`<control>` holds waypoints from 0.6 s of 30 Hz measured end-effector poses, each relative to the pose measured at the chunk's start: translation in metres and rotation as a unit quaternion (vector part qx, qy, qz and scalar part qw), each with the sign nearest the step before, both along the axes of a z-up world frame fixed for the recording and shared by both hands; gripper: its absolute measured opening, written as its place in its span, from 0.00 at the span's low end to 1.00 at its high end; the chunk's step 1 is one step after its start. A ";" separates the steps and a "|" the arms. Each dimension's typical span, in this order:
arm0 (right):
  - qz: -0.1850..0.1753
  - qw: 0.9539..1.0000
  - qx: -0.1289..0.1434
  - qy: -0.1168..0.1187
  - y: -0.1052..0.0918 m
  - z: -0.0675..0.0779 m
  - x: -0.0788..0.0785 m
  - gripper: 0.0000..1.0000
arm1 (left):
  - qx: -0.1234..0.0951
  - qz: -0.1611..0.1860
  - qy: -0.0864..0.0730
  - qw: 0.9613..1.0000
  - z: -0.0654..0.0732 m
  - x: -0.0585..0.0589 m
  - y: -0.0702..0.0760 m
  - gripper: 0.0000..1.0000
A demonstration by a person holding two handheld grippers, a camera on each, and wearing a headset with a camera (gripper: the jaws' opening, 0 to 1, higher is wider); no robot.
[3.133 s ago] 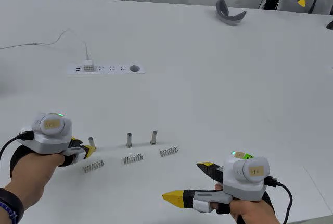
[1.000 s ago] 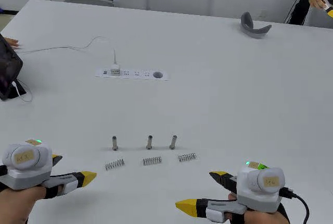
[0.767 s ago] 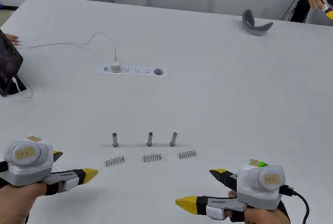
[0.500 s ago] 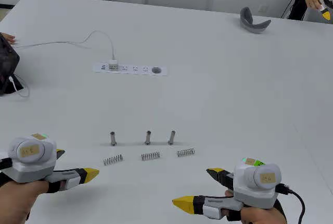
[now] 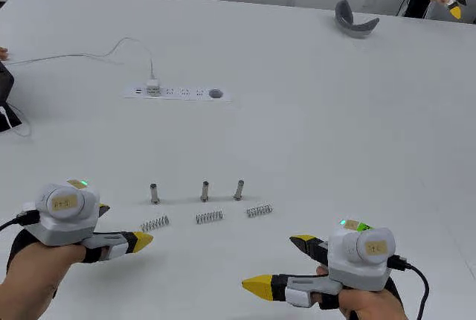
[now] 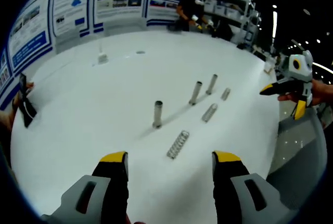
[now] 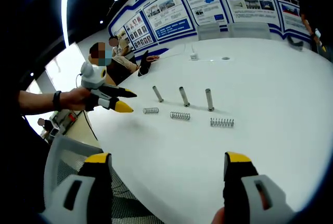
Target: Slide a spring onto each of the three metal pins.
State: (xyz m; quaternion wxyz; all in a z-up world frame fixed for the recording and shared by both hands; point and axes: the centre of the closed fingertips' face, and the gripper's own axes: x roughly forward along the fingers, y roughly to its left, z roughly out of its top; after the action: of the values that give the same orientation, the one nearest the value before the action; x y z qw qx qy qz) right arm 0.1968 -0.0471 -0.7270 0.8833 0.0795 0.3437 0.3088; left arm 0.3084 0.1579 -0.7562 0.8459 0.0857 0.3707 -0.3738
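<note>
My left gripper (image 5: 122, 224) and my right gripper (image 5: 277, 263) both hang close to the near edge of the white table (image 5: 312, 126). Their jaws are wide apart and hold nothing. The 3 metal pins (image 5: 204, 190) stand up in a row between them, a bit further from that edge. The 3 springs (image 5: 209, 216) lie flat, 1 just beside each pin on the near-edge side, not touching it. All 3 pins are bare
</note>
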 end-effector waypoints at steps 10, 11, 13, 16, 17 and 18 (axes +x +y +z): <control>-0.003 1.000 0.000 0.003 -0.004 -0.002 0.000 0.90 | -0.003 -0.013 0.008 1.000 -0.008 0.004 -0.011 0.59; -0.002 1.000 -0.001 0.003 -0.004 -0.002 0.000 0.90 | -0.003 -0.012 0.009 1.000 -0.010 0.004 -0.012 0.59; -0.002 1.000 -0.001 0.003 -0.005 -0.002 0.000 0.90 | -0.002 -0.015 0.011 1.000 -0.012 0.004 -0.013 0.57; -0.002 1.000 -0.001 0.004 -0.005 -0.001 0.000 0.90 | -0.005 -0.016 0.013 1.000 -0.014 0.004 -0.016 0.55; -0.002 1.000 -0.001 0.004 -0.005 -0.001 0.000 0.90 | -0.004 -0.017 0.013 1.000 -0.014 0.004 -0.017 0.54; -0.002 1.000 -0.001 0.004 -0.005 -0.002 0.000 0.90 | -0.004 -0.018 0.013 1.000 -0.015 0.004 -0.018 0.53</control>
State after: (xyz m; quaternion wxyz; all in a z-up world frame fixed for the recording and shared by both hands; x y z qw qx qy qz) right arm 0.1972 -0.0522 -0.7288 0.8827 0.0803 0.3475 0.3061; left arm 0.3125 0.1404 -0.7711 0.8343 0.0842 0.3785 -0.3918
